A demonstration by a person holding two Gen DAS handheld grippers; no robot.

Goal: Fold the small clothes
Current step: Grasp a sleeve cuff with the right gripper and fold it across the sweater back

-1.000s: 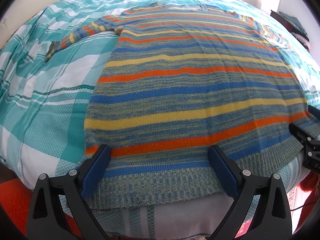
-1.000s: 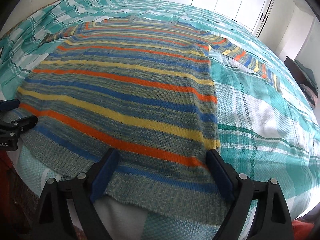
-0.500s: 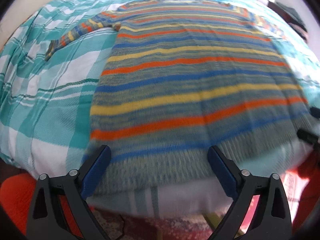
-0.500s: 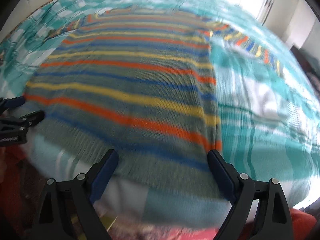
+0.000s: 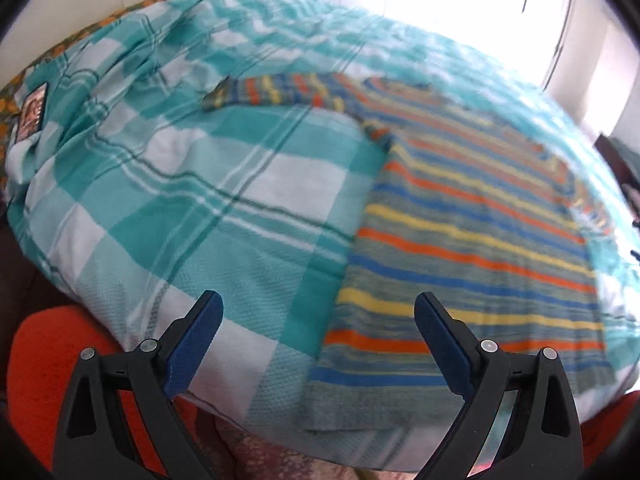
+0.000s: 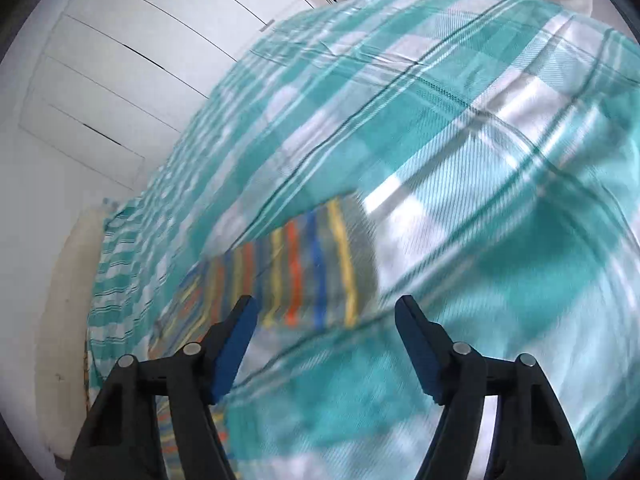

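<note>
Two tools, left tool (image 5: 318, 340) and right tool (image 6: 326, 346), gape wide, empty. Striped knitted sweater (image 5: 472, 240) lies flat on the teal checked bed (image 5: 192, 208); sleeve cuff (image 6: 320, 268) at twelve o'clock: pinch its edge squarely.

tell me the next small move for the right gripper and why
Probably ease the right gripper forward and down onto the striped sleeve, then close. Its jaws are open and empty with the sleeve lying flat on the plaid bedspread just ahead. The view is blurred, so the exact gap is unclear.
</note>
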